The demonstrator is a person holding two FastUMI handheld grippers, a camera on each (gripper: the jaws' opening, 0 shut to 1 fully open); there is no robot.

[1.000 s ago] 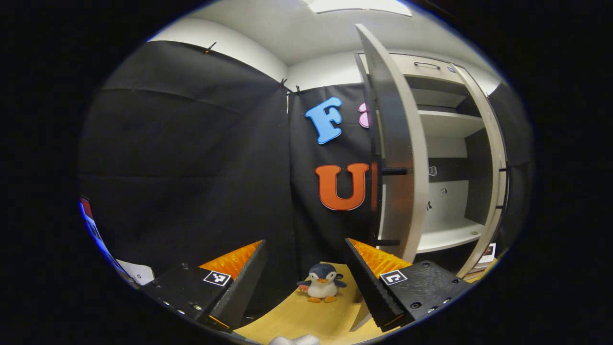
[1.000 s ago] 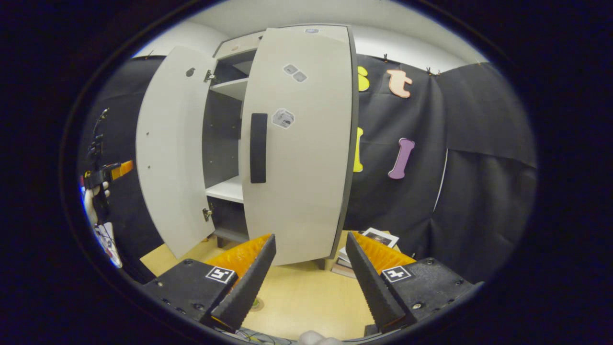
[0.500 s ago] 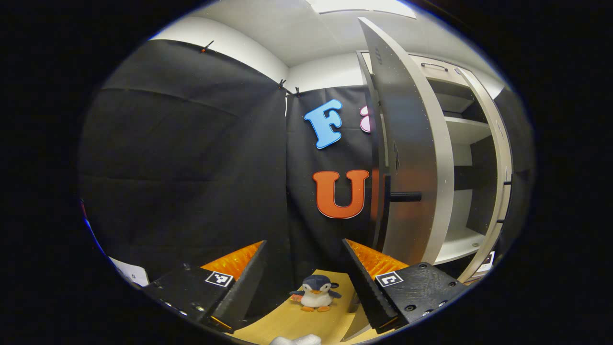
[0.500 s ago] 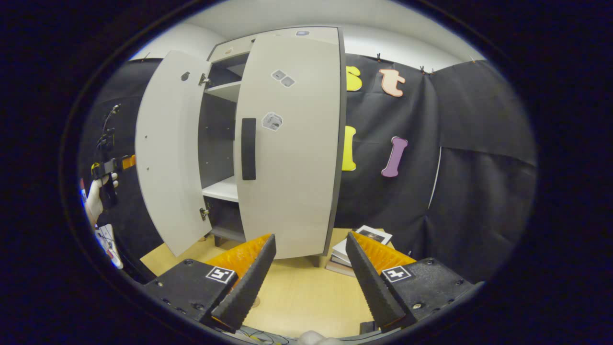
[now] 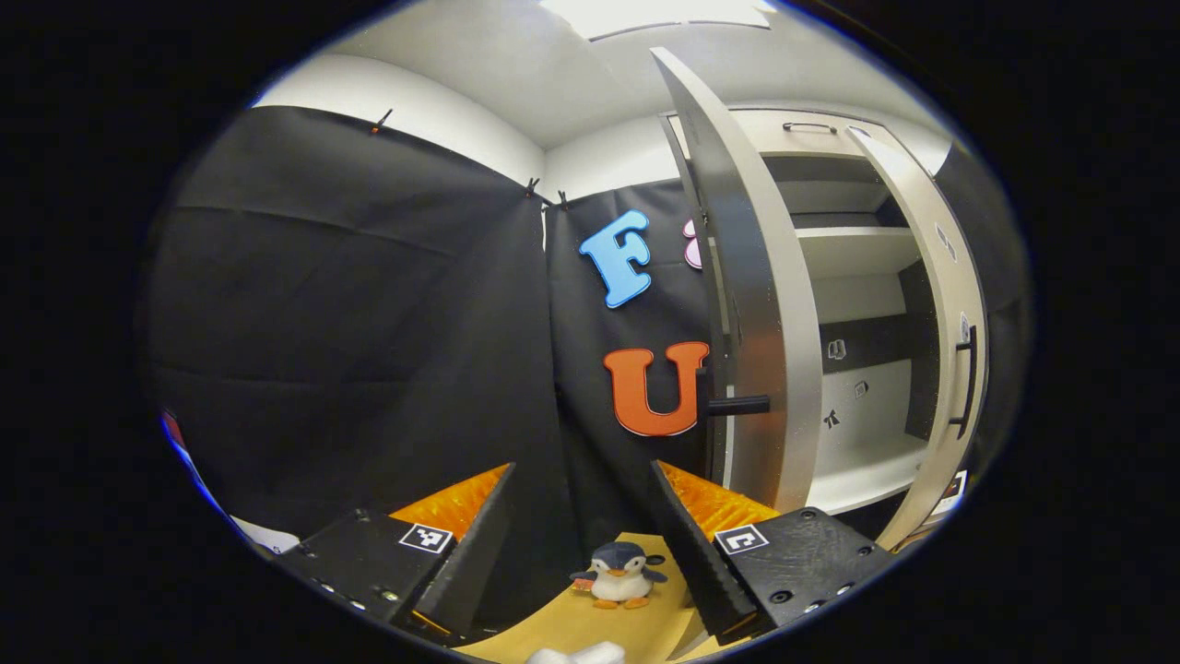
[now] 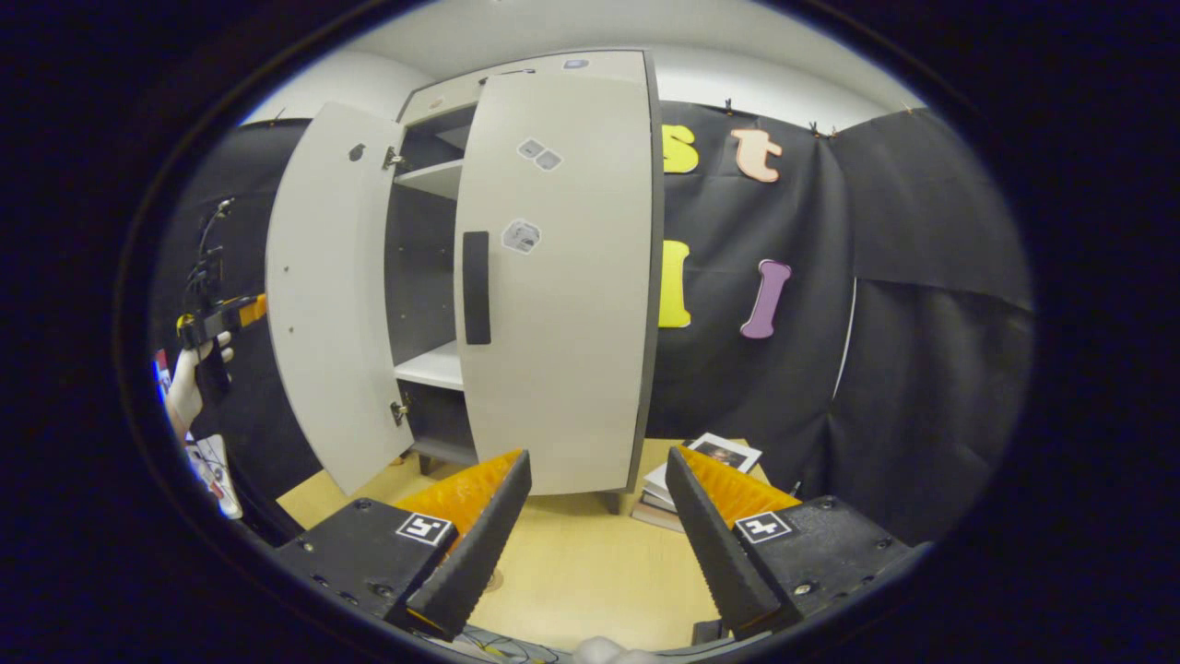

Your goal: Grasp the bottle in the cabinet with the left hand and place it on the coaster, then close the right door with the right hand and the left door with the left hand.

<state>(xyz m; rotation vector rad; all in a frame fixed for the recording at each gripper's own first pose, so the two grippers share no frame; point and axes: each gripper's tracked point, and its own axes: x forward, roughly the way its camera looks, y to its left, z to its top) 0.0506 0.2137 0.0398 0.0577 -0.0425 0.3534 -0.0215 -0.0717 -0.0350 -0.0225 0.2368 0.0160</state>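
Both of my grippers sit with their jaws parted, grasping nothing. Since a second ago, my left gripper [image 5: 579, 544] has tipped slightly, so the left door [image 5: 751, 304] shifts a little in its view, and the penguin toy [image 5: 619, 575] sits lower between its fingers. The right door [image 6: 558, 277] has swung a bit further shut over that second, narrowing the dark gap to the cabinet [image 6: 429, 286] interior.

From my left gripper view, the left door stands edge-on just above and beyond my right-hand finger, its black bar handle [image 5: 737, 405] poking out sideways, not touching my tool. From the right gripper view, my right gripper [image 6: 597, 535] hovers well apart from the right door, whose flat black handle [image 6: 476, 288] lies above my left-hand finger. My left gripper [image 6: 221, 318] shows far off in a gloved hand [image 6: 189, 387].

Doors are smooth, pale grey panels with dark edges; shelves are white; the tabletop [image 6: 590, 572] is light wood. I cannot see the bottle or coaster.
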